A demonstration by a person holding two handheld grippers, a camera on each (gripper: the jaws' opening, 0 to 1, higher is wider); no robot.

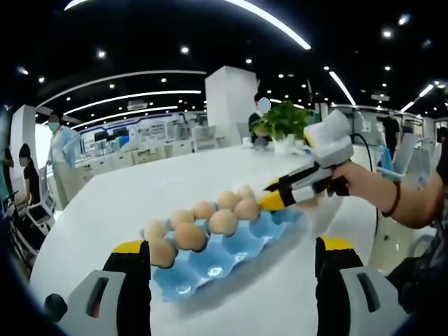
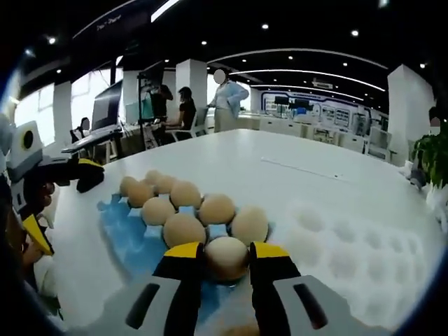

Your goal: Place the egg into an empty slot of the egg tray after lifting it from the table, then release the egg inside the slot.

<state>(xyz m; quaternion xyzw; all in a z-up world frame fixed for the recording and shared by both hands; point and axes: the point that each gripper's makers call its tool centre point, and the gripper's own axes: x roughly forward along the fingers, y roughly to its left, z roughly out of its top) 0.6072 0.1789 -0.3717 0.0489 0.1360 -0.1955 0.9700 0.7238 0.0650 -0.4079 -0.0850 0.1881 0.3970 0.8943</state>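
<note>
My right gripper (image 2: 226,257): clenched on the egg (image 2: 225,257), over the blue egg tray (image 2: 120,222).
My left gripper (image 1: 234,253): released, tray at 12 o'clock.

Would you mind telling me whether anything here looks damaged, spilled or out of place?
Nothing stands out. The eggs sit whole in the blue egg tray, and the right gripper holds an egg over it.

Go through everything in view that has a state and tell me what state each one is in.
right gripper: shut on the egg, over the tray
egg: held between the jaws, at the tray's near edge
blue egg tray: on the white table, partly filled, some slots empty
left gripper: open, holding nothing
white egg tray: empty, beside the blue one
</note>
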